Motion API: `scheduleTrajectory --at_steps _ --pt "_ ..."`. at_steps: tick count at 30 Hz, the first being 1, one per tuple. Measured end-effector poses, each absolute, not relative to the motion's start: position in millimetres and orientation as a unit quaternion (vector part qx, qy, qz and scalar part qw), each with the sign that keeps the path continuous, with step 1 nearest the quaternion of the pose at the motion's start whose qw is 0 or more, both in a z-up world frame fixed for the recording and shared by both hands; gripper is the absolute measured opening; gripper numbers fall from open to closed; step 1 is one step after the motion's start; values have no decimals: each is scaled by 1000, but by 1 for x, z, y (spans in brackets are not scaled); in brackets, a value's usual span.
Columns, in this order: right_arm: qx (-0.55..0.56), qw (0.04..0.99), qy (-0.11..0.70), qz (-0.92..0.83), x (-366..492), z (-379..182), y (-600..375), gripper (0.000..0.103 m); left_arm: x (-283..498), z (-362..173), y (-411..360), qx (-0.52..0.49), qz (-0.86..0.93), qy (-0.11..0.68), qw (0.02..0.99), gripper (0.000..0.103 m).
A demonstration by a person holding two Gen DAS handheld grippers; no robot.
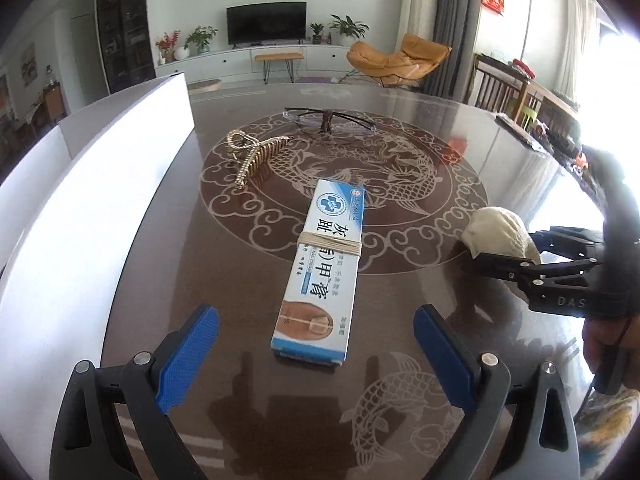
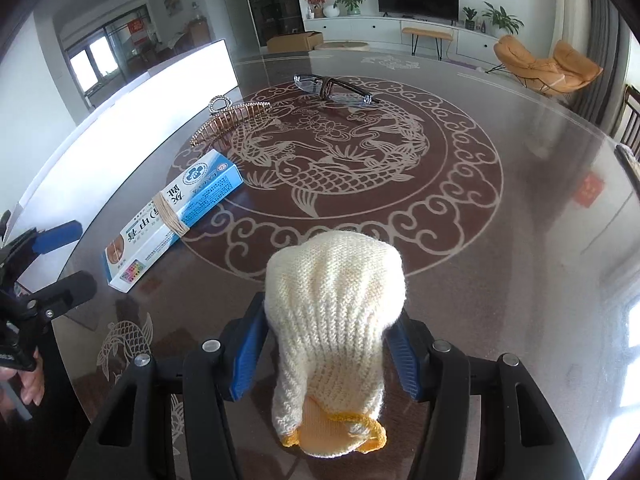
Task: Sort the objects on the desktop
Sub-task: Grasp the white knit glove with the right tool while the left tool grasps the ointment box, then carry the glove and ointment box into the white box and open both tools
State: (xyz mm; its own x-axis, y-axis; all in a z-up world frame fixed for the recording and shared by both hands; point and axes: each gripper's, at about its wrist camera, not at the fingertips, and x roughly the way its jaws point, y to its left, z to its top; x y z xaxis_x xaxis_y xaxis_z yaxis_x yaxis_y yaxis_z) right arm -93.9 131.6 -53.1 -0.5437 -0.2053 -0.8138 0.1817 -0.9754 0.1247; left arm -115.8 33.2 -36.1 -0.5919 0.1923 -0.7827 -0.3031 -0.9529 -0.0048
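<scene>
The right gripper [image 2: 326,354] has its blue-padded jaws closed on a cream knitted cotton glove [image 2: 334,320] with a yellow-trimmed cuff. The ribbed knit is pinched at its middle; the rounded fingertip end bulges forward past the jaws, and the cuff hangs back toward the camera, folded open so the yellow inner side shows. From the left wrist view the same glove [image 1: 500,236] appears as a pale lump at the tip of the right gripper [image 1: 520,264], low over the glossy dark brown table [image 1: 400,92] with its pale carp and cloud pattern.

The left gripper [image 1: 316,356] holds its jaws wide apart, gripping nothing. Between them and just ahead lies a long blue-and-white cardboard ointment box [image 1: 322,268], flat on the table, printed with Chinese characters and a picture of a toenail, with a tan rubber band wound around its middle. Its near end sits just forward of the gap between the jaws, and it runs away slightly to the right.

Farther ahead and to the left of those jaws lies a gold metal claw hair clip [image 1: 256,154]. Beyond it, well forward, rests a pair of dark-framed glasses [image 1: 328,120] with the arms folded. A white panel [image 1: 100,168] runs along the table's edge to the left of the left jaws.
</scene>
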Motion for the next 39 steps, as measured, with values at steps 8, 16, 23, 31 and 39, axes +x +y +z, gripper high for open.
scheduleTrajectory --at_steps 8,16,23,31,39 --pt "443 112 -20 -889 -74 -29 140 57 -147 -54 62 -456 872 91 152 40" --pt "424 136 8 -895 -94 -3 113 57 -93 29 -18 -375 918 -25 123 40" --pt "355 256 33 -899 -132 66 -16 56 -77 103 -155 -326 940 -93 27 40" --pt "343 351 101 -865 -181 85 -199 57 -85 39 -251 -417 894 -156 -49 40" --pt "449 321 98 -828 -243 20 -242 77 -91 4 -250 -441 880 -161 -75 65"
